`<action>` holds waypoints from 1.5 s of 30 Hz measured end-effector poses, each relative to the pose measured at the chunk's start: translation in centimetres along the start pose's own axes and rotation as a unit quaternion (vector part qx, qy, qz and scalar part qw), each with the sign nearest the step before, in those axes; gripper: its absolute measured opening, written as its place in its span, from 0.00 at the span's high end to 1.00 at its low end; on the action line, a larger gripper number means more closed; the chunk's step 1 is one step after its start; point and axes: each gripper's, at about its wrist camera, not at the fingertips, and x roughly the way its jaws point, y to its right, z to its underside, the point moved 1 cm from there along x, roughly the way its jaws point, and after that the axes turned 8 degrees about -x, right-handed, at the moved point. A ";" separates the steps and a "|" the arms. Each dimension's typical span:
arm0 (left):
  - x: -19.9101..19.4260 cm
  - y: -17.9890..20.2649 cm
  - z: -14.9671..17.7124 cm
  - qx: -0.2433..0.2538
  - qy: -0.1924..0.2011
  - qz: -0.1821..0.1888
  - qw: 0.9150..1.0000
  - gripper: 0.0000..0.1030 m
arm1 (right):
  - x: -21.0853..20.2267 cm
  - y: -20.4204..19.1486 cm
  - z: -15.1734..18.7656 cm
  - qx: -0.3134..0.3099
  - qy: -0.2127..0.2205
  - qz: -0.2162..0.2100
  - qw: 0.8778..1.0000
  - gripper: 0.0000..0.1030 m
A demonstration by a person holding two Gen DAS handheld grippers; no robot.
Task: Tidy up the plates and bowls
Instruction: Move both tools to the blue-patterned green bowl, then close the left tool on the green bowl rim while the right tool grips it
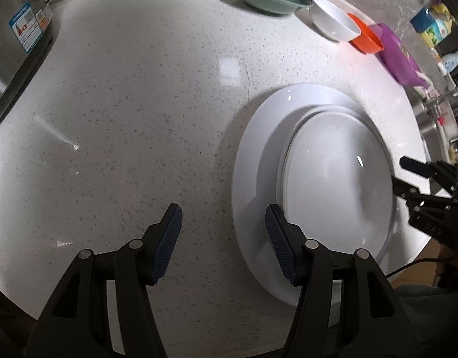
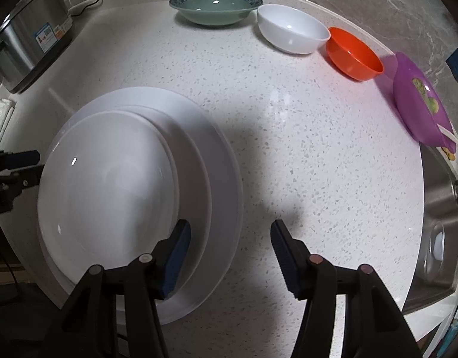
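Observation:
A stack of white plates lies on the speckled counter: a large plate (image 1: 250, 179) (image 2: 226, 179) at the bottom, a smaller one on it, and a deep plate (image 1: 333, 179) (image 2: 109, 185) on top, off-centre. My left gripper (image 1: 223, 217) points down at the stack's left side, open, its jaws straddling the large plate's rim without pressing it. My right gripper (image 2: 230, 235) stands open the same way over the opposite rim. Each gripper shows at the edge of the other's view: the right gripper (image 1: 400, 173) and the left gripper (image 2: 38, 162).
Along the back of the counter stand a green bowl with a blue patterned rim (image 2: 214, 6), a white bowl (image 2: 291, 29), an orange bowl (image 2: 354, 53) and a purple plate (image 2: 419, 104). A steel appliance (image 2: 29, 50) sits at the back left. A steel sink (image 2: 437, 223) lies at the right.

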 end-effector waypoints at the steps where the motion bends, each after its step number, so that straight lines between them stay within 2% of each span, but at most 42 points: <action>1: 0.1 0.2 -0.1 0.003 0.000 -0.003 1.000 0.45 | -0.1 0.3 0.0 0.004 0.004 -0.002 1.000 0.42; 4: 0.2 0.6 -0.4 0.011 -0.001 -0.005 1.000 0.45 | -0.7 2.0 -0.1 0.035 0.018 0.001 0.999 0.37; 9: -0.3 0.2 -1.2 0.020 -0.001 -0.024 1.000 0.45 | -2.0 4.8 -0.8 0.060 0.040 0.010 0.997 0.37; 13: -1.6 -0.9 -3.2 0.016 0.024 -0.032 0.999 0.45 | -2.9 6.0 -1.7 0.073 0.063 -0.015 0.995 0.37; 17: -2.8 -0.9 -8.0 0.007 0.054 -0.015 0.998 0.45 | -3.9 7.2 -4.1 0.103 0.097 -0.077 0.987 0.37; 19: -3.1 -0.7 -11.3 -0.001 0.068 0.015 0.998 0.45 | -4.3 8.4 -6.3 0.128 0.120 -0.123 0.977 0.37; 20: -3.1 -0.2 -13.2 0.003 0.077 0.015 0.997 0.45 | -4.8 9.2 -8.1 0.136 0.140 -0.142 0.970 0.37; 24: -2.9 2.0 -19.8 0.021 0.107 0.008 0.994 0.45 | -6.2 11.0 -14.5 0.122 0.197 -0.170 0.958 0.37; 25: -2.6 2.6 -21.5 0.022 0.110 0.007 0.994 0.45 | -6.0 11.4 -16.2 0.115 0.199 -0.175 0.957 0.38; 28: -0.9 3.7 -26.1 0.015 0.103 0.007 0.995 0.45 | -4.7 12.4 -20.9 0.096 0.188 -0.186 0.959 0.39; 31: 0.9 4.3 -29.1 0.008 0.087 0.016 0.996 0.45 | -2.5 12.8 -24.7 0.080 0.167 -0.176 0.967 0.40; 32: 1.7 4.3 -29.8 0.006 0.079 0.005 0.997 0.45 | -1.2 12.9 -26.0 0.078 0.155 -0.187 0.967 0.40; 38: 4.5 3.7 -31.2 -0.011 0.056 0.019 0.998 0.45 | 3.7 12.2 -29.6 0.041 0.095 -0.181 0.978 0.41; 42: 5.7 3.8 -31.4 -0.017 0.051 0.031 0.998 0.45 | 5.6 11.9 -30.1 0.033 0.071 -0.172 0.982 0.46; 45: 6.1 3.6 -30.7 -0.022 0.052 0.037 0.998 0.46 | 5.9 11.4 -30.6 0.016 0.069 -0.155 0.985 0.48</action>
